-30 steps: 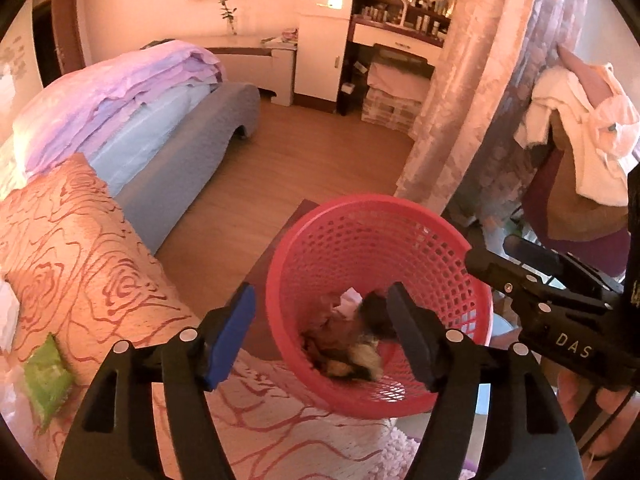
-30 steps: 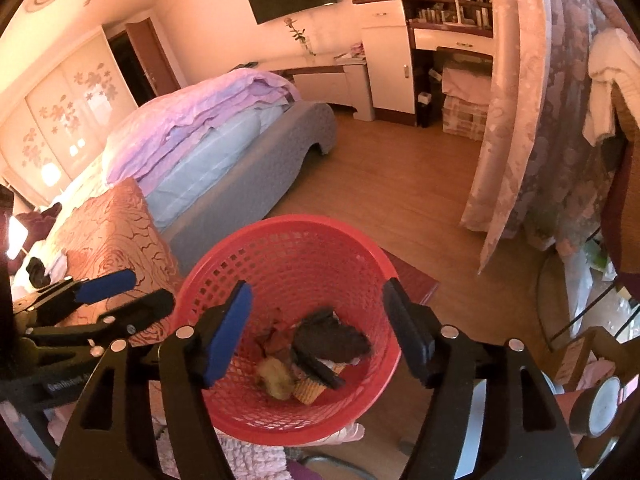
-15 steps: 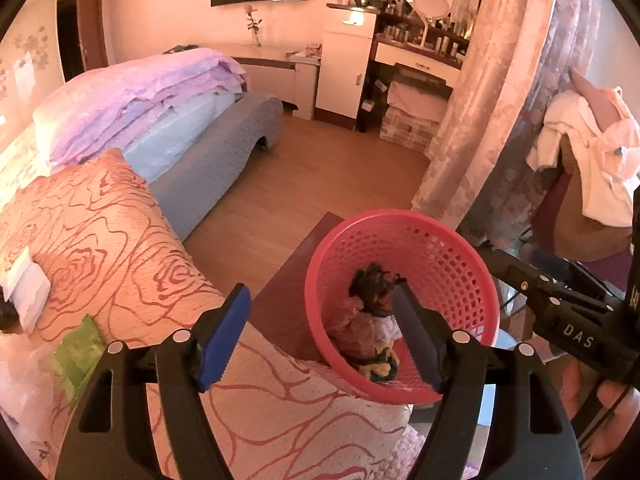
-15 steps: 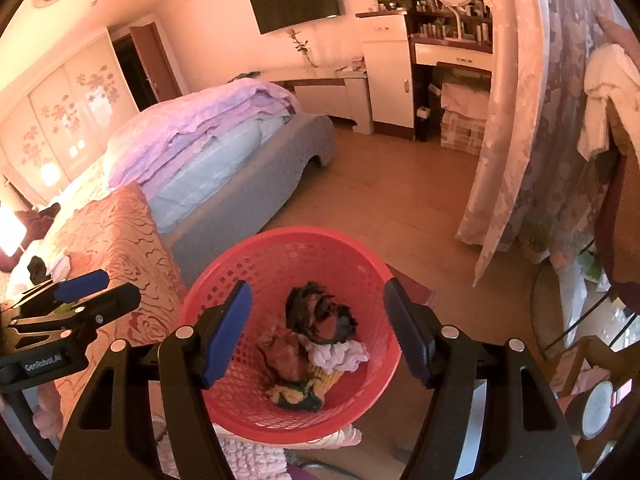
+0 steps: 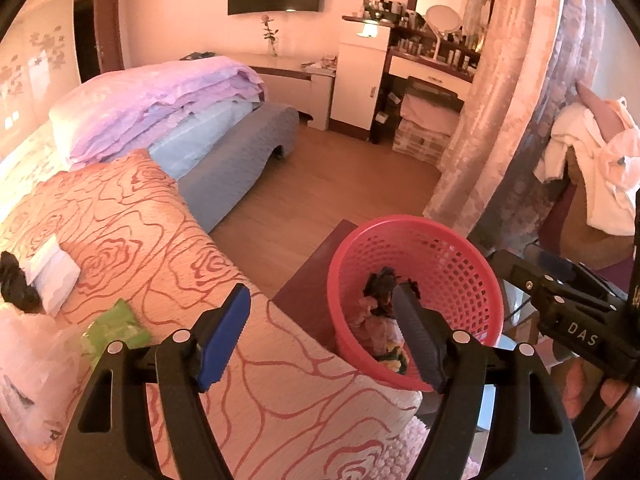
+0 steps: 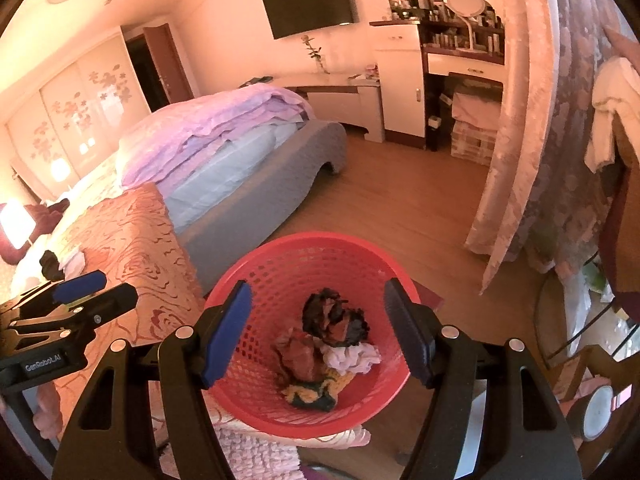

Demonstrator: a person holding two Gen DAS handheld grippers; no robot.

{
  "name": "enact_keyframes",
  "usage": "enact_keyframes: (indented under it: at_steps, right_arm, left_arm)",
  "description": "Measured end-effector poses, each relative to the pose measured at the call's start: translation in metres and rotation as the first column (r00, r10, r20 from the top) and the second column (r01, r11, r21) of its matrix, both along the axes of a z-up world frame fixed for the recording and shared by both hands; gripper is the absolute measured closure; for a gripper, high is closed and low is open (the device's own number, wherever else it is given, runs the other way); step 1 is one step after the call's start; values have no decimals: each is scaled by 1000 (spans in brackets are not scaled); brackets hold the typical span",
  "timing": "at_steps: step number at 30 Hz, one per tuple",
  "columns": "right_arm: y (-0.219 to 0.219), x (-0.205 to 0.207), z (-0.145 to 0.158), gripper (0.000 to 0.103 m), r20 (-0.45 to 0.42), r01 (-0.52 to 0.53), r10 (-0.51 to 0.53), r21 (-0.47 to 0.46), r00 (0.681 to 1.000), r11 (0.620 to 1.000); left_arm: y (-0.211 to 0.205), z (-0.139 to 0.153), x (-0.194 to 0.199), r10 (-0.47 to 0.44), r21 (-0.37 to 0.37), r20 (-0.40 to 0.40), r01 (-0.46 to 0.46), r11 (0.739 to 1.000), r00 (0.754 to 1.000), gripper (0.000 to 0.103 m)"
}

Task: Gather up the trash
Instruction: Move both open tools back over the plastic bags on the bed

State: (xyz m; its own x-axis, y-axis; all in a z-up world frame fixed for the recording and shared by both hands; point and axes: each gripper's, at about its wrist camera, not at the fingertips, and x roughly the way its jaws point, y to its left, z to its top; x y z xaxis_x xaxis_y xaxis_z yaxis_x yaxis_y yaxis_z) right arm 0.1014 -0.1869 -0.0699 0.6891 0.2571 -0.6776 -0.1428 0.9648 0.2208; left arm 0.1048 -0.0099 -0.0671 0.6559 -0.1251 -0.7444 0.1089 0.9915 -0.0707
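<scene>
With both the left gripper (image 5: 320,344) and the right gripper (image 6: 318,334) spread open and empty, the red basket (image 6: 280,276) of collected scraps stood beside the bed (image 5: 132,232), so the next pickup likely called for the left turning toward the green packet (image 5: 114,330) at its nine o'clock.

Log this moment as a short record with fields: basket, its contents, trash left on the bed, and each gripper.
basket: red basket, beside the bed's edge
contents: crumpled trash pile, dark, brown, white and yellow pieces
left on bed: green packet, white packet, dark item on the rose-patterned blanket
left gripper: open, empty, over the blanket edge
right gripper: open, empty, above the basket
</scene>
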Motion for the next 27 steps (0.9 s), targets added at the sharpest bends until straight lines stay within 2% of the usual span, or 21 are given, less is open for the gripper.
enact_keyframes:
  at_steps: [17,27]
  right_arm:
    - [34,-22,13,37,29,-113,113,6,993,994]
    - [49,-33,19,37,37,-160,159,6,987,987]
  left_arm:
    - [38,21,-40,98,38,62,-100,994,993,32]
    - [91,44,-77,219,28,116,-223,974,969,32]
